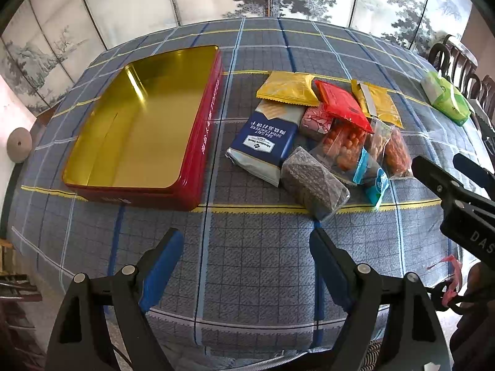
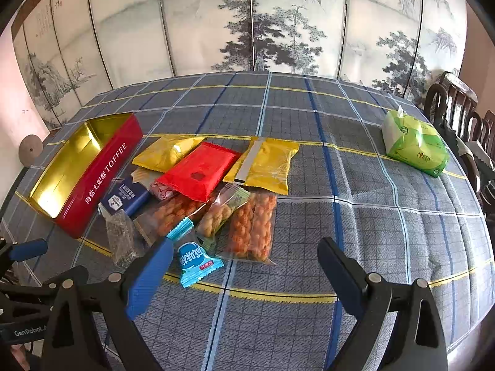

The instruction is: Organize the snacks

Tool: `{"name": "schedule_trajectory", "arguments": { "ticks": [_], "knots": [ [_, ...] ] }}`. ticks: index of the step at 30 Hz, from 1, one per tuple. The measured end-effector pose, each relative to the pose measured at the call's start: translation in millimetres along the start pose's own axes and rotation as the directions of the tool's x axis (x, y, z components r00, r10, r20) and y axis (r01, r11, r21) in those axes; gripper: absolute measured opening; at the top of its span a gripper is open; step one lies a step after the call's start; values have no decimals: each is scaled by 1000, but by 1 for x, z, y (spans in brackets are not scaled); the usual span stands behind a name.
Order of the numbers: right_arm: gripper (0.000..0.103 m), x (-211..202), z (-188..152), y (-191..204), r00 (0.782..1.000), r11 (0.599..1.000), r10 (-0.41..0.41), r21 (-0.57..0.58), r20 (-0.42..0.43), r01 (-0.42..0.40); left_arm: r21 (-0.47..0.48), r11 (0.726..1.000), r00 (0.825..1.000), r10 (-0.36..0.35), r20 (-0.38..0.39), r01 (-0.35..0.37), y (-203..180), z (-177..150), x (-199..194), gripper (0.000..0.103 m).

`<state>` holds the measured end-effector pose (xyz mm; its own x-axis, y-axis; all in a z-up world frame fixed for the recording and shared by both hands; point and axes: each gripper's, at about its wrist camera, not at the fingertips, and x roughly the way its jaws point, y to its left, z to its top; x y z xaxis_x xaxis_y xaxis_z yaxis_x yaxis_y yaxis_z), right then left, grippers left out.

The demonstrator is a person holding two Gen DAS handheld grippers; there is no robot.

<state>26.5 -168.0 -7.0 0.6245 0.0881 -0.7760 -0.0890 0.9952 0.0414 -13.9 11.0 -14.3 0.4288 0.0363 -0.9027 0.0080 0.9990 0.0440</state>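
Observation:
An open red toffee tin with a bare gold inside lies on the plaid tablecloth. Right of it sits a pile of snacks: a blue soda cracker pack, a dark seed bar, two yellow packets, a red packet, clear bags of orange twists and a small teal packet. My left gripper hovers open over bare cloth, nearer than the pile. My right gripper is open with nothing between its fingers.
A green tissue pack lies at the table's far right. Dark wooden chairs stand past that edge. A painted folding screen closes off the back. The right gripper's black body shows at the right of the left wrist view.

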Motion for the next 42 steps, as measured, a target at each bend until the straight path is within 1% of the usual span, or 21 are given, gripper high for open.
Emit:
{"name": "schedule_trajectory", "arguments": {
  "ticks": [23,24,28,32,34,38,40,42],
  "knots": [
    [96,6,-1,-3,1000,1000,-12,20,-12,12,-22,1000,1000,-9,-12,9,3,1,5,81],
    [95,7,0,-4,1000,1000,-15,24,-9,15,-29,1000,1000,-11,-12,11,4,1,6,81],
    [84,13,0,-8,999,999,-23,30,-26,24,-40,999,1000,-12,-13,11,8,1,7,81],
    [81,24,-1,-11,998,999,-27,37,-51,29,-37,999,1000,-15,-11,14,9,3,7,81],
    [81,29,-1,-11,998,999,-16,41,-63,18,-39,999,1000,-18,-8,18,10,3,8,81],
    [79,42,0,-11,996,999,-23,37,-83,27,-47,999,1000,-26,-12,25,11,5,10,81],
    [76,48,2,-11,995,999,-38,28,-90,41,-50,998,1000,-24,-16,23,11,6,12,81],
    [73,54,3,-11,994,999,-35,28,-100,38,-52,998,999,-26,-19,25,11,7,13,81]
  ]
}}
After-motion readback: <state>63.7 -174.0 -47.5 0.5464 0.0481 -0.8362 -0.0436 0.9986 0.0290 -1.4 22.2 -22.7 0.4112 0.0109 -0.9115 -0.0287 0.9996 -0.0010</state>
